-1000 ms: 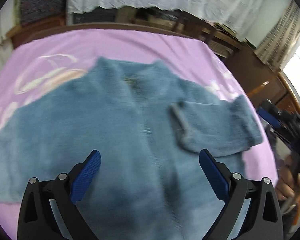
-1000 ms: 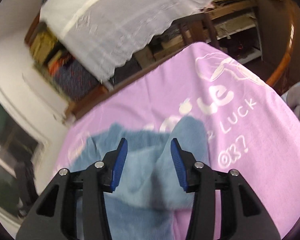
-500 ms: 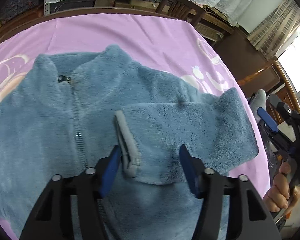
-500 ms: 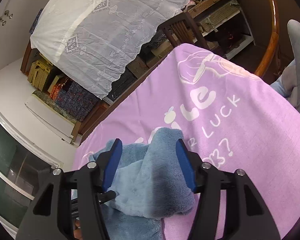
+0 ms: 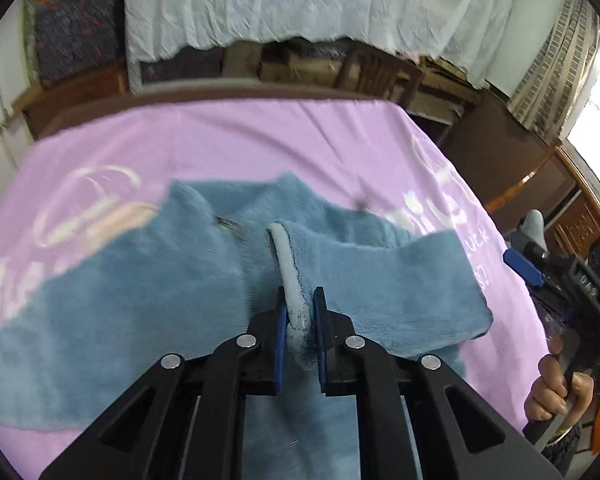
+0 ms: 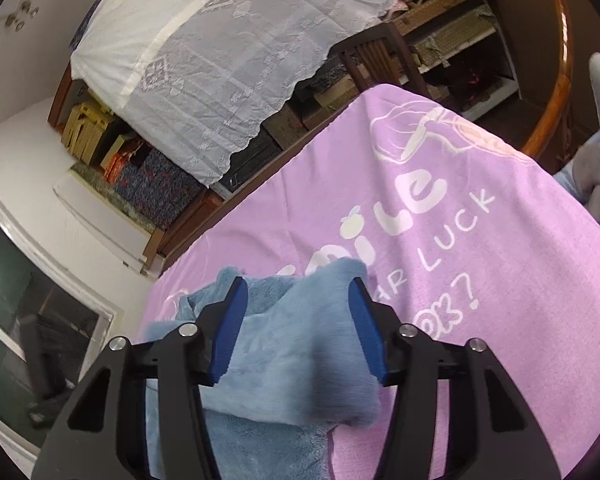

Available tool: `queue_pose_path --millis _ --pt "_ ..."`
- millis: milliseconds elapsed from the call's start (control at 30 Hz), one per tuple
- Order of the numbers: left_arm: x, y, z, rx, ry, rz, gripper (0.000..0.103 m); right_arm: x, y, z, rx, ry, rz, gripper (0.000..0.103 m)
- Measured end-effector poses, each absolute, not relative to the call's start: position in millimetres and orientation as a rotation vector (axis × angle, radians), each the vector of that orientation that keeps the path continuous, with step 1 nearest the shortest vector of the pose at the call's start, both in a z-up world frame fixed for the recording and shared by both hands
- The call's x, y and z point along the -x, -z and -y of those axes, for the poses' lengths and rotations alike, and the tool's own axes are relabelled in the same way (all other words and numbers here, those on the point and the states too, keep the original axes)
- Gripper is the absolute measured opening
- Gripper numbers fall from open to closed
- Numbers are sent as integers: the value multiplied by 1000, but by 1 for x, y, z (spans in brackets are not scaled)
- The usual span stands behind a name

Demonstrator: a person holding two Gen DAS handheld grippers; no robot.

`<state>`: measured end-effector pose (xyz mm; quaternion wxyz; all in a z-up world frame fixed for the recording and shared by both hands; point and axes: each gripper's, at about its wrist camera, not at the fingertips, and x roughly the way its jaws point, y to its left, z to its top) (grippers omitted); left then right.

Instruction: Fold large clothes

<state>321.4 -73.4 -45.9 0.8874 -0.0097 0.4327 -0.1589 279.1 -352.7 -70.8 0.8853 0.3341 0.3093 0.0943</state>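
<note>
Left tongs nearly closed, pinching fabric, right tongs spread wide, hand gripping handle

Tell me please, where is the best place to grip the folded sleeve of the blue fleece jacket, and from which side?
Grip the sleeve at its pale cuff, coming from the near hem side. The cuff forms a firm raised rim; the left gripper is shut on it.
</note>
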Motion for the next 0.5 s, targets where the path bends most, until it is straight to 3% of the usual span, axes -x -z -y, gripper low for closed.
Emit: queue_pose_path --millis 200,500 --pt "-304 37 30 30 246 -872 12 -284 74 316 -558 -257 -699 27" --pt "-295 73 -21 44 139 -902 12 -288 81 290 -450 -268 -750 26"
